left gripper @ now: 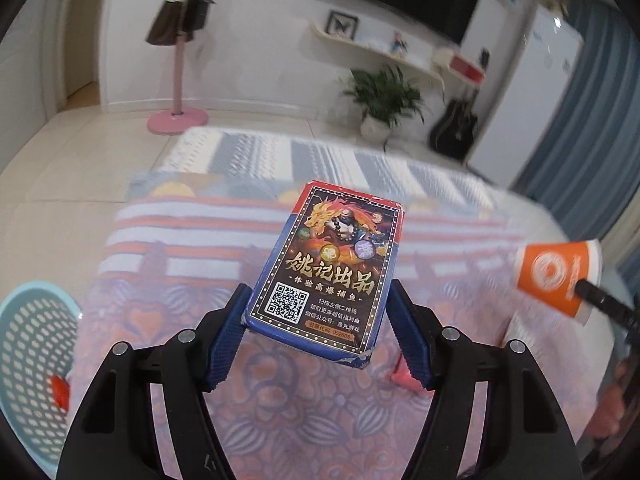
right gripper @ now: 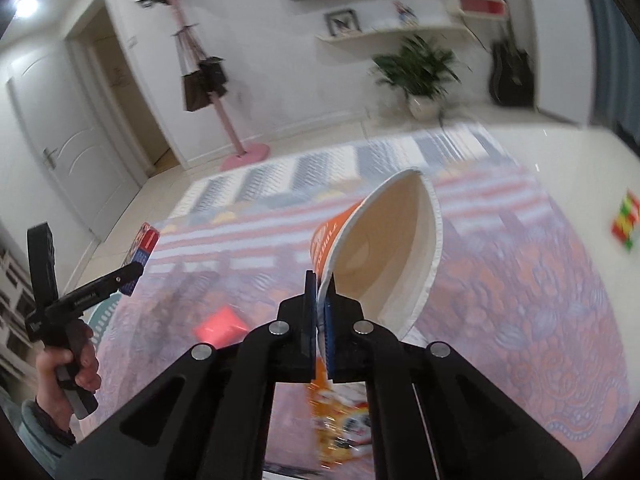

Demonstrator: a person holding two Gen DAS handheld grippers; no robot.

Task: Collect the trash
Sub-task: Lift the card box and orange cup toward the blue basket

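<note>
The left gripper is clamping a card box printed 姚记出品 with a QR code, above a patterned rug; the right gripper is pinching an orange paper cup by its rim

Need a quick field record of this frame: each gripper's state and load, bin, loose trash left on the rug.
left gripper: shut on card box, held by its sides, clear of the rug
right gripper: shut on paper cup, pinching the rim wall, cup flattened to an oval
bin: blue mesh basket at the rug's left edge, one red item visible inside
loose on rug: red packet; orange wrapper under the right gripper
off the rug: colourful block on the floor, right side
</note>
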